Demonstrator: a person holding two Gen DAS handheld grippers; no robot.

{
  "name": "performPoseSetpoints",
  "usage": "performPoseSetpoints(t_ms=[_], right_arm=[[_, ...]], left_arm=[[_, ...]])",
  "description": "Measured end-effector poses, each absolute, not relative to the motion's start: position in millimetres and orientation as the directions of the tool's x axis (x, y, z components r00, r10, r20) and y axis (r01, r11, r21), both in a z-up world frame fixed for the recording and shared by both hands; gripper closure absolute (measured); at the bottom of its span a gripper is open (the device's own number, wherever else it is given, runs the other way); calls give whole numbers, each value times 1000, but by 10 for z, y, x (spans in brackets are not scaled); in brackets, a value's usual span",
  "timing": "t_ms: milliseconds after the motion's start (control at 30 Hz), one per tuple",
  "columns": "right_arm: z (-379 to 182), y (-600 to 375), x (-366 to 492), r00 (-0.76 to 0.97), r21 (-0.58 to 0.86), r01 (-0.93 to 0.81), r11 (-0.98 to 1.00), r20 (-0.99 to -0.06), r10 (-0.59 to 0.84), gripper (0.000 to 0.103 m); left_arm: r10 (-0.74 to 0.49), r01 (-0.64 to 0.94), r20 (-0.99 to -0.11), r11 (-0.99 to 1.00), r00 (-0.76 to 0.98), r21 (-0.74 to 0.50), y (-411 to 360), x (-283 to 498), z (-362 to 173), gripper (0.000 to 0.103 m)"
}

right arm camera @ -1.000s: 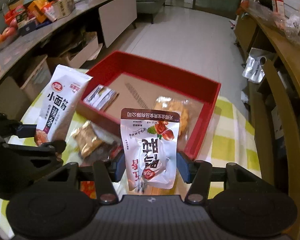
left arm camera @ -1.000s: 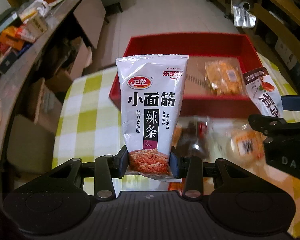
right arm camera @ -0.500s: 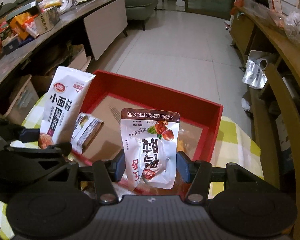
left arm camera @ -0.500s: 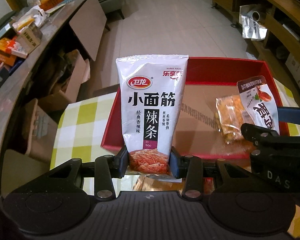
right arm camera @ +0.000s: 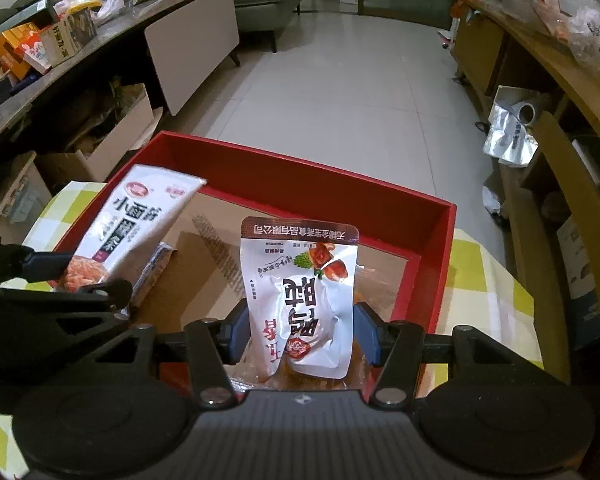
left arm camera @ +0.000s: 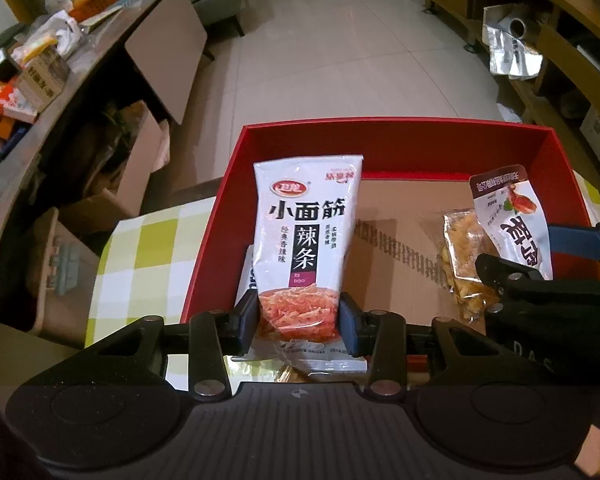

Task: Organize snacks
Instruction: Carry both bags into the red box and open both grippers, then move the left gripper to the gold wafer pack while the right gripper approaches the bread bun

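Two soft snack pouches held upright over the red box (left arm camera: pixel 396 136).

The left gripper (left arm camera: pixel 299 314) fingers are clamped on the latiao packet (left arm camera: pixel 306 236) at its lower end; the right gripper (right arm camera: pixel 300 334) fingers pinch the duck-leg pouch (right arm camera: pixel 304 292) likewise. Both look light, limp, slippery film, likely to flop beyond the fingers; grip low near the seam.

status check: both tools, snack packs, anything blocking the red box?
Left tool shut on latiao pack, right tool shut on duck leg pack. Both held over red box. Clear-wrapped snack lies below the right pack.
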State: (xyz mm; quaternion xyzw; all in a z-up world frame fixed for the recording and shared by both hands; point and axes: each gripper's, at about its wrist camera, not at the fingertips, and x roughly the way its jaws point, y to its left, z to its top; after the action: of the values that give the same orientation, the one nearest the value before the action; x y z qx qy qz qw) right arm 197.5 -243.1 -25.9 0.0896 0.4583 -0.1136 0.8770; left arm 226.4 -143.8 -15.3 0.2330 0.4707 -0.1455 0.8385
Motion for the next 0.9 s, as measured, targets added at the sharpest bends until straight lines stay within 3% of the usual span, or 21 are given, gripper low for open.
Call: performPoseSetpoints(t_ms=[267,900], right_arm=[[-309,-2462,1995,552,60,291,955,-826,-116,42],[69,-2258,1780,575,32,270,962,-807,-134,38]], left_arm=[[-53,432,-871,882,489,189,-1344,2368,-116,37],[-32,421,-851,879,524,226,-1075,2132,128,30]])
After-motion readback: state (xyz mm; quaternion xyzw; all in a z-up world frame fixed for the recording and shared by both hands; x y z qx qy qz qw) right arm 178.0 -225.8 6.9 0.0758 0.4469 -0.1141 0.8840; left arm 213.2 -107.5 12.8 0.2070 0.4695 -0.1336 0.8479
